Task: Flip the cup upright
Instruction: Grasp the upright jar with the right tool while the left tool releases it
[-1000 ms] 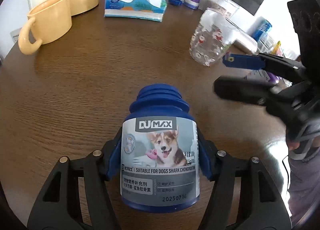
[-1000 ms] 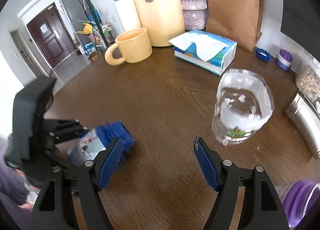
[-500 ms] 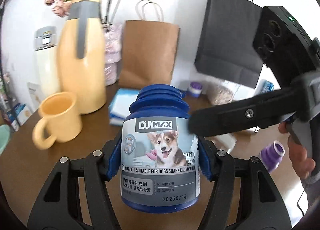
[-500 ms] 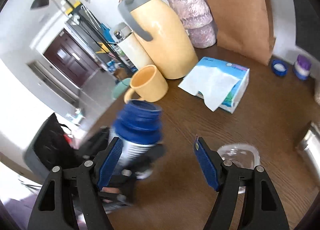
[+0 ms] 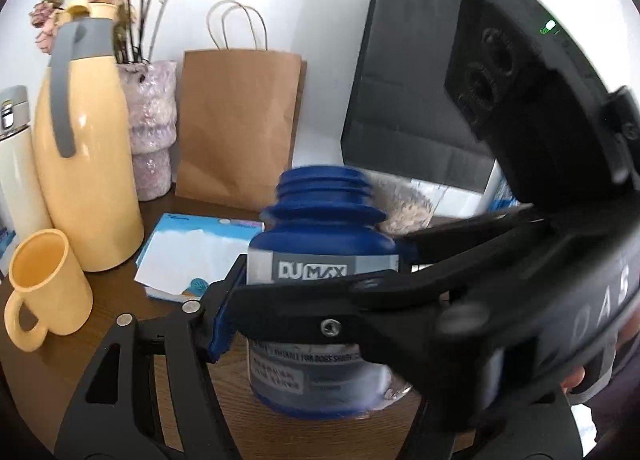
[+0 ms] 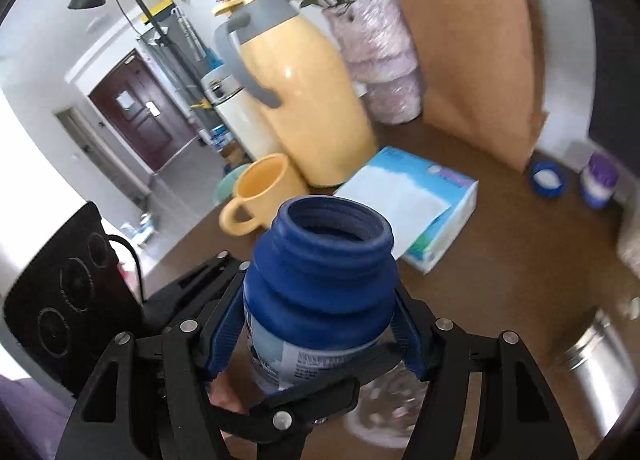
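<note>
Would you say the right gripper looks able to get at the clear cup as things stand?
Probably not yet. The blue bottle fills the space between the jaws of the right gripper, and the clear cup sits low behind it, partly hidden. The bottle would likely need to go first.

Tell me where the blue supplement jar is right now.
The blue jar stands upright with its mouth open, between the fingers of both grippers, centre of both wrist views, above the brown table, in front of the tissue box and yellow mug.

blue jar (image 6: pixel 320 280), yellow mug (image 5: pixel 44 288), brown bag (image 5: pixel 240 124), black bag (image 5: pixel 408 92)
</note>
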A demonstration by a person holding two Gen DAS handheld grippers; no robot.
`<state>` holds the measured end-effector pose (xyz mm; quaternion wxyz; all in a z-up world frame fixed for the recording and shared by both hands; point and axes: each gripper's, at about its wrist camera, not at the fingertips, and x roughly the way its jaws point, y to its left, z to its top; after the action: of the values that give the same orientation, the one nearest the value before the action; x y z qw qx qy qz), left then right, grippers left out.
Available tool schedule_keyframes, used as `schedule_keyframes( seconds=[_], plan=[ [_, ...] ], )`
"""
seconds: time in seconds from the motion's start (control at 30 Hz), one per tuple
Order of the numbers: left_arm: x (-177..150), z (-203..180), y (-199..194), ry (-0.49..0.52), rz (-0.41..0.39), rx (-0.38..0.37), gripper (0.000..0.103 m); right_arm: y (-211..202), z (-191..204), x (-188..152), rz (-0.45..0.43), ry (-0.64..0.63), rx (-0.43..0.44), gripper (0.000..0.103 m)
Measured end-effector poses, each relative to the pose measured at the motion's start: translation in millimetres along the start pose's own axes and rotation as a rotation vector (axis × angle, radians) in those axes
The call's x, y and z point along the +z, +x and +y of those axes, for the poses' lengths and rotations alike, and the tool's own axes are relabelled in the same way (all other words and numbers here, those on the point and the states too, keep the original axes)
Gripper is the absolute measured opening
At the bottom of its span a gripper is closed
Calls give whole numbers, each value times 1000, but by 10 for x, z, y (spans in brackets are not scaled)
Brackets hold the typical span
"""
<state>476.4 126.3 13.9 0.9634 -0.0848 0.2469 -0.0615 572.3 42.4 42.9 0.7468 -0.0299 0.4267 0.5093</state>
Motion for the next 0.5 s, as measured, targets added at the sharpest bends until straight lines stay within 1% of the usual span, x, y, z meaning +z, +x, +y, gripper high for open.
schedule_keyframes(
  seconds=[0.1, 0.17, 0.2, 0.3, 0.4, 0.43, 0.47, 0.5],
  plan=[
    [109, -91, 83, -2, 4, -8, 63, -97, -112, 35, -86, -10, -94, 70],
    [249, -177, 179, 5, 28, -19, 64, -180, -210, 44, -126, 7, -123, 70],
    [322, -227, 242, 12, 53, -34, 64, -251, -279, 43, -157, 29, -136, 70],
    [475, -401, 382, 61, 81, -56, 66, -449, -532, 54, -222, 123, -119, 70],
    [543, -580, 512, 133, 62, -96, 68, -620, -726, -1, -285, 185, -150, 70],
    [548, -617, 569, 143, 71, -109, 72, -644, -777, -24, -296, 207, -159, 69],
    [543, -630, 616, 136, 79, -103, 78, -677, -824, -59, -312, 229, -176, 69],
    [527, -635, 652, 129, 77, -92, 81, -689, -853, -86, -322, 241, -196, 68]
  ],
)
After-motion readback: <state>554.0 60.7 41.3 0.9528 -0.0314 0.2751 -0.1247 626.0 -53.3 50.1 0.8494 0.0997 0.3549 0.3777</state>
